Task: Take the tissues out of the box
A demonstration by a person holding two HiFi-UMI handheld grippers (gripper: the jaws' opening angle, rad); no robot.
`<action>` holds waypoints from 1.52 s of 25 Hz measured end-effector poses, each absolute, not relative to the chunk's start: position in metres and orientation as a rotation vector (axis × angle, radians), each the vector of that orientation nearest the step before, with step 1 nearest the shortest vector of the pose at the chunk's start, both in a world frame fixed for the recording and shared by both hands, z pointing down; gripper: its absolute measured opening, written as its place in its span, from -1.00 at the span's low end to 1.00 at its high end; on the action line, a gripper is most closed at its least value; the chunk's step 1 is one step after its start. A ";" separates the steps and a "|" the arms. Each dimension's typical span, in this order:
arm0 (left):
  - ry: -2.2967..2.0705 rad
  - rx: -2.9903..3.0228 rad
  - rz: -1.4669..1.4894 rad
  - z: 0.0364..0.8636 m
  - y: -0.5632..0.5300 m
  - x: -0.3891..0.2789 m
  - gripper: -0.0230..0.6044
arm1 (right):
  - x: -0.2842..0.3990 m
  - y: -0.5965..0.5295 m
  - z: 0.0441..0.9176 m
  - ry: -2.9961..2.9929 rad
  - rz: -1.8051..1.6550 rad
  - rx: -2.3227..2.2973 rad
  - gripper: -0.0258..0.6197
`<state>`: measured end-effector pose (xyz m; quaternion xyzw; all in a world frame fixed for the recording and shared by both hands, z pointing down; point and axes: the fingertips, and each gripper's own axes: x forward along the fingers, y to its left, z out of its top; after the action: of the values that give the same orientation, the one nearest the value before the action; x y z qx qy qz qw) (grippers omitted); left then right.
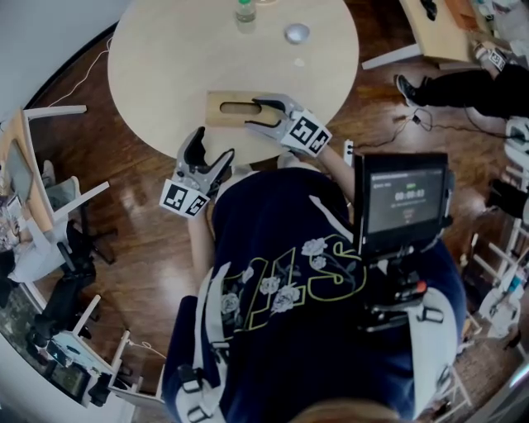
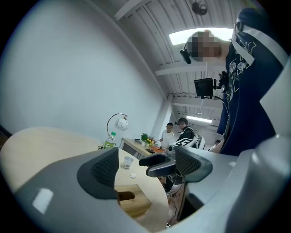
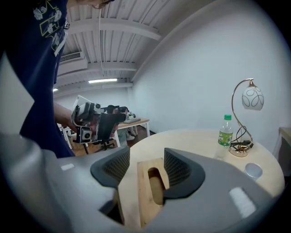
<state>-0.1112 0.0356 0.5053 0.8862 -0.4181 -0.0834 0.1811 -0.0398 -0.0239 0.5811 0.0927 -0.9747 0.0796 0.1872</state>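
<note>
A flat wooden tissue box (image 1: pixel 230 108) lies near the front edge of the round table (image 1: pixel 165 66), its long slot (image 1: pixel 240 107) facing up. No tissue shows in the slot (image 3: pixel 155 182). My right gripper (image 1: pixel 252 114) hovers over the box's right end, open, and the box top (image 3: pixel 144 195) shows between its pads with nothing gripped. My left gripper (image 1: pixel 213 144) is open and empty, held off the table's front edge, left of the box. In the left gripper view the box (image 2: pixel 132 201) lies below and the right gripper (image 2: pixel 159 164) is ahead.
On the far side of the table stand a green-labelled bottle (image 1: pixel 245 12), a small cup (image 1: pixel 296 33) and a desk lamp (image 3: pixel 248 107). White chairs (image 1: pixel 58 206) stand on the left. A seated person's legs (image 1: pixel 463 87) are at the upper right. A screen (image 1: pixel 402 201) hangs on my chest.
</note>
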 end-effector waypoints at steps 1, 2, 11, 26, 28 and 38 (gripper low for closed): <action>-1.186 2.493 -0.240 0.505 0.035 -0.113 0.31 | -0.043 -0.025 0.584 -2.740 0.226 0.258 -0.21; -1.192 2.483 -0.247 0.505 0.034 -0.114 0.31 | -0.047 -0.027 0.586 -2.738 0.228 0.254 -0.21; -1.191 2.499 -0.242 0.502 0.032 -0.115 0.31 | -0.068 -0.032 0.607 -2.667 0.234 0.230 -0.15; -1.196 2.495 -0.237 0.506 0.033 -0.113 0.31 | -0.076 -0.036 0.652 -2.574 0.249 0.220 -0.15; -1.188 2.507 -0.223 0.509 0.034 -0.112 0.30 | -0.075 -0.038 0.657 -2.555 0.256 0.229 -0.15; -1.153 2.513 -0.222 0.512 0.034 -0.105 0.30 | -0.079 -0.037 0.666 -2.535 0.249 0.245 -0.32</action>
<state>-0.1054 0.0341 0.5120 0.8906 -0.4088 -0.0788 0.1828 -0.0788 -0.0365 0.6663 0.0918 -0.9489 0.0934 0.2872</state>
